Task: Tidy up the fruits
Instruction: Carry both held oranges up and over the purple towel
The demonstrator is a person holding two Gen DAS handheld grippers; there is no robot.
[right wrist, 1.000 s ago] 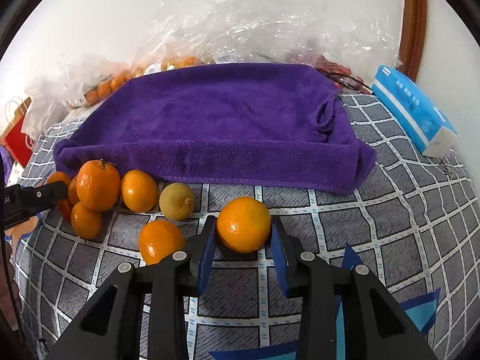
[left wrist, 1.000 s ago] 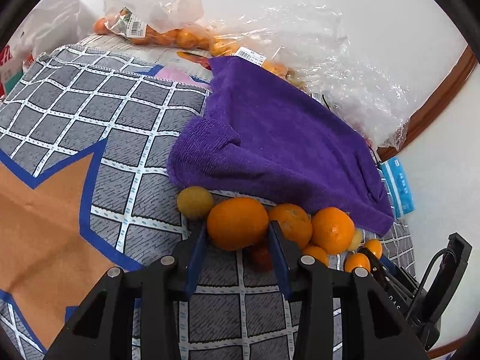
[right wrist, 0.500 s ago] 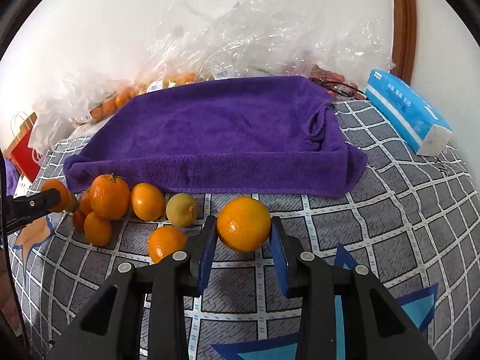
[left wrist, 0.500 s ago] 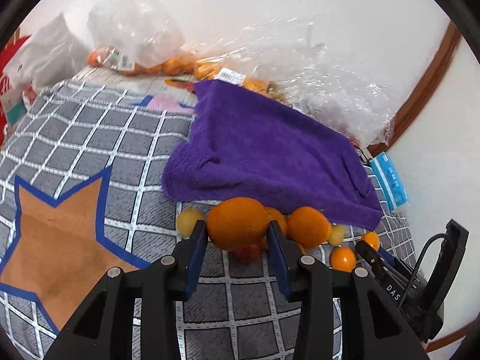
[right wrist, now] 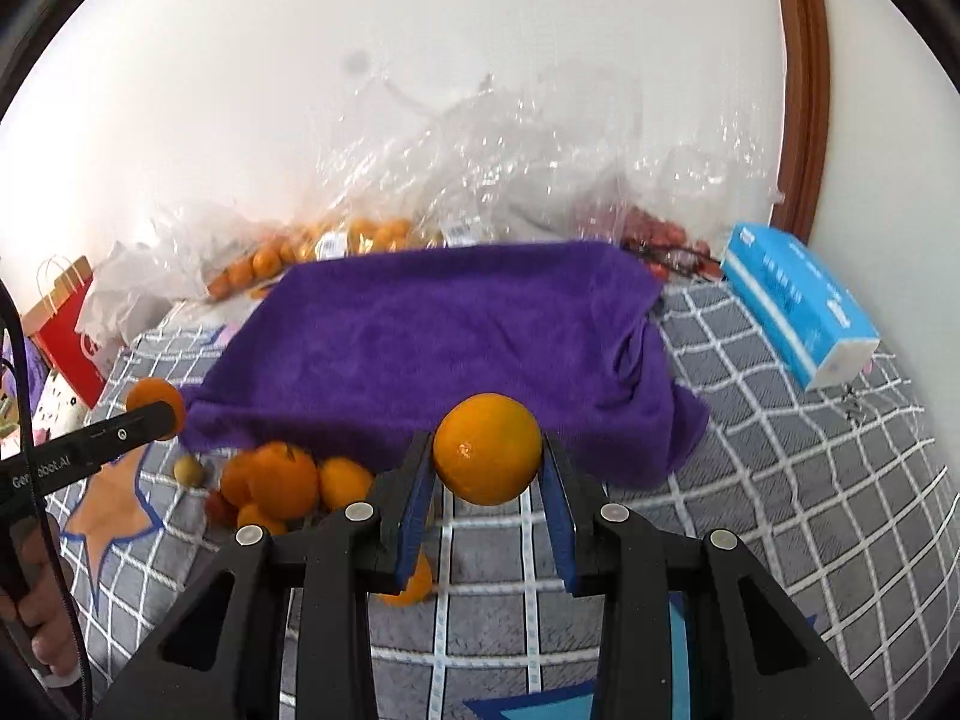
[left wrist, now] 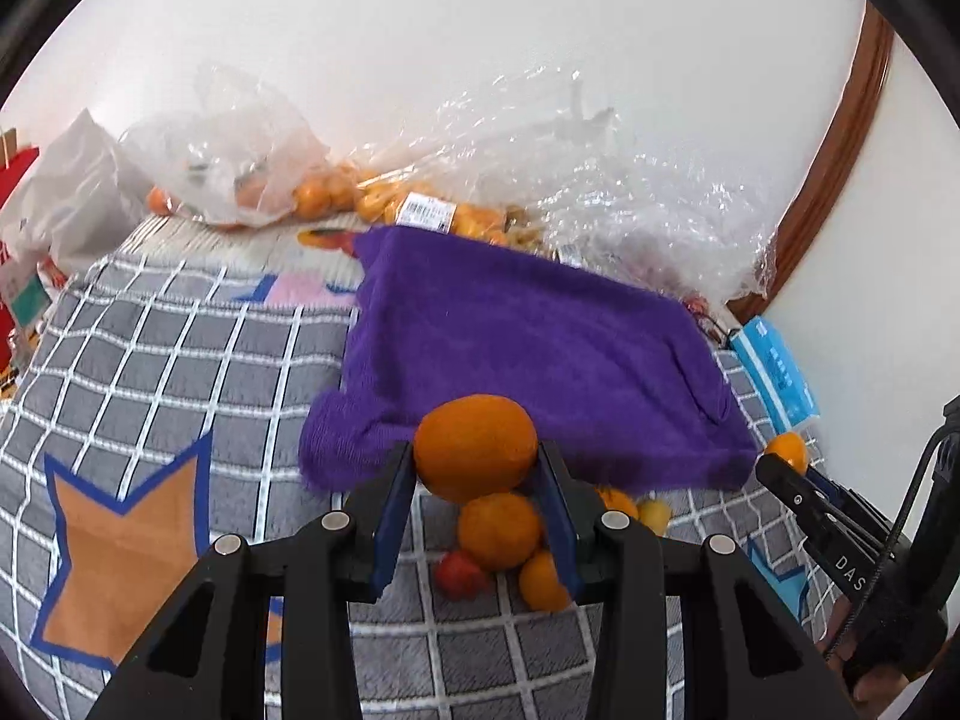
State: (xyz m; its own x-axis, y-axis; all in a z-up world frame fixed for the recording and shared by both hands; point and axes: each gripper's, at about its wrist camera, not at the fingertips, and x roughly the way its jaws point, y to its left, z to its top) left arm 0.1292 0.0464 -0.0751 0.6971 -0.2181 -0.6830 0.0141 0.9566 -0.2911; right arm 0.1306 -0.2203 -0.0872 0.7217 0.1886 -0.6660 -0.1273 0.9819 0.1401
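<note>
Above towel edge (right wrist: 444, 456), both grippers (left wrist: 477, 468) (right wrist: 487, 459) clamping oranges (left wrist: 475, 447) (right wrist: 487, 449)

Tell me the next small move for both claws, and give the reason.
Probably carry both forward over the purple towel and lower. The left claw grips an orange and the right claw grips another orange. Both are lifted above the loose fruit pile, at the towel's bare near edge.

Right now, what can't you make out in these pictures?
- Left view: the fruit pile is partly hidden by the held orange and the jaws.
- Both views: bagged fruit is blurred behind crinkled plastic.
- Right view: the red bag is cut off by the edge.
- Whatever the purple towel covers.
</note>
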